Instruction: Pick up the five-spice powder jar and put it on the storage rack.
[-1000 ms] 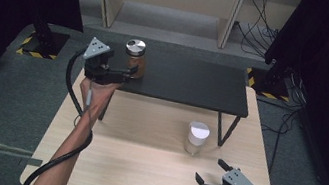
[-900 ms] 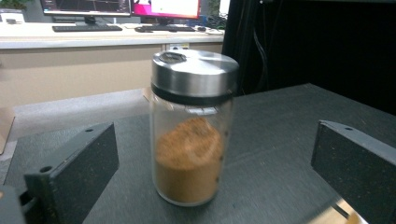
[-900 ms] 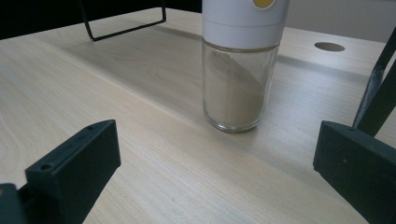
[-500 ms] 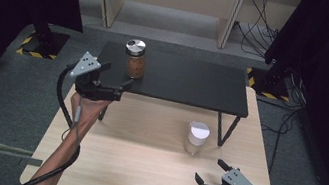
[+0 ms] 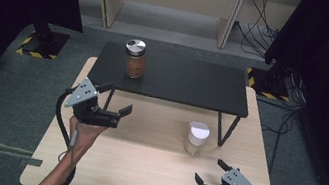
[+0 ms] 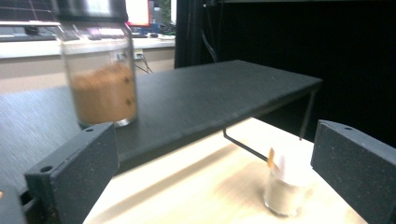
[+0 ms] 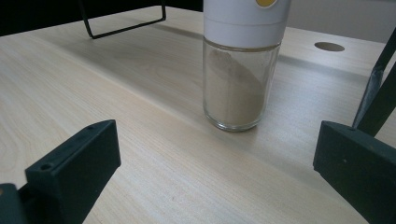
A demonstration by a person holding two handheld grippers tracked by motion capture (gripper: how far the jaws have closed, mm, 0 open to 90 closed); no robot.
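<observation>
Jar (image 5: 135, 58): upright on shelf (image 5: 179, 82), beyond left tool (image 5: 115, 99)
Left tool: spread, empty, nearer jar
Right tool (image 5: 207, 173): spread, facing shaker (image 5: 196, 138)

L tool (image 5: 113, 100) raised, R tool (image 5: 209, 172) low, both agape.

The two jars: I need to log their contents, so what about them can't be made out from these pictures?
- Brown jar on the black shelf: motion-blurred in the left gripper view, its lid cut by the top edge; too small in the high view to name the contents.
- White-capped jar: cap top cut by the top edge in the right gripper view; blurred in the left gripper view. The powder can't be identified.
</observation>
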